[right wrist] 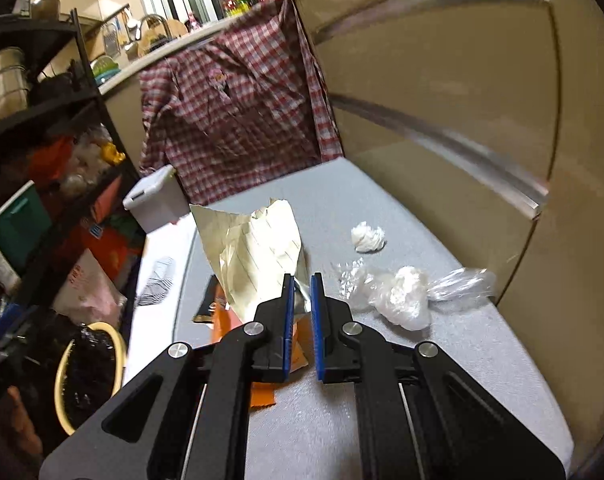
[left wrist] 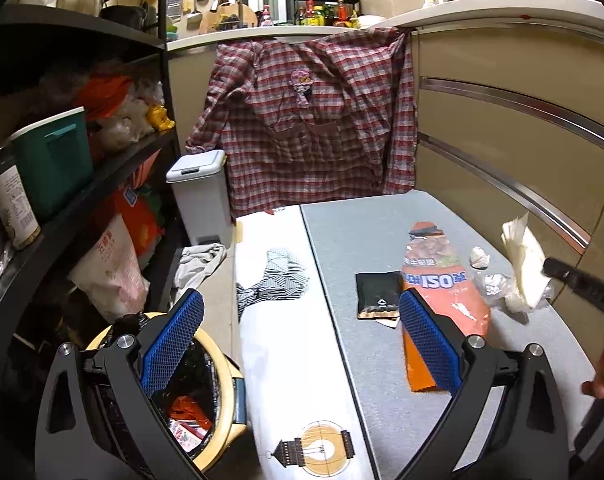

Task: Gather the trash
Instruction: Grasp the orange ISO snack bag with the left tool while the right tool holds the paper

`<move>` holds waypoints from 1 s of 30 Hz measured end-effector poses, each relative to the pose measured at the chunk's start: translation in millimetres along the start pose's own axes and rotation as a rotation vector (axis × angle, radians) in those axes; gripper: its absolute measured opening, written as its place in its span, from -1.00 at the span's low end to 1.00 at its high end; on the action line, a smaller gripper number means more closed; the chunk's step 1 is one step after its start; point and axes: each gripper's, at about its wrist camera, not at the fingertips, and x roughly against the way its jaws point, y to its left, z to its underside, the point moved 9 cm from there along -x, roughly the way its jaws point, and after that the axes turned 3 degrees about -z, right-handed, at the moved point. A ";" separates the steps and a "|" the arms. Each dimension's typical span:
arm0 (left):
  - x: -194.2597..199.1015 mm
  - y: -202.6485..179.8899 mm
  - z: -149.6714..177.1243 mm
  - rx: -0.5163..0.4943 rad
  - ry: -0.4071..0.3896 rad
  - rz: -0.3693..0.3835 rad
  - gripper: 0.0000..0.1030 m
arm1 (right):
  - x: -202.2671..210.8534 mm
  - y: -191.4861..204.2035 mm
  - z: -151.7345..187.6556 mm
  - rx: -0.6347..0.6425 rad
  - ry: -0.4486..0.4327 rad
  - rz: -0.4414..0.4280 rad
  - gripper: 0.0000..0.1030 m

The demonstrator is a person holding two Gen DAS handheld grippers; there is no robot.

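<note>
My right gripper is shut on a crumpled sheet of lined paper and holds it above the grey table; the paper also shows in the left wrist view. My left gripper is open and empty, over the table's left edge. On the table lie an orange snack bag, a black packet, a small white paper ball and a clear plastic wrap. A round bin with a black liner stands on the floor at the left, with trash inside.
A white board with a lantern print lies along the table's left side. A plaid shirt hangs behind the table. A grey lidded bin and black shelves stand left. Cabinet fronts close the right side.
</note>
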 end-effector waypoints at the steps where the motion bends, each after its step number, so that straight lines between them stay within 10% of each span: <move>1: 0.5 -2.3 1.1 -0.002 -0.001 0.010 0.85 | 8.7 1.3 -2.4 0.005 -0.009 -0.001 -0.83; 14: -20.4 -94.9 39.7 -0.117 -0.022 0.149 0.84 | 45.3 -19.6 -7.8 -0.012 -0.065 0.019 -0.83; 26: -91.1 -154.7 92.9 -0.087 0.217 0.274 0.59 | 27.8 -47.8 -3.9 -0.064 -0.020 0.053 -0.83; 30: -102.5 -157.0 102.0 -0.085 0.270 0.288 0.11 | 22.9 -50.4 -3.4 -0.061 -0.012 0.064 -0.83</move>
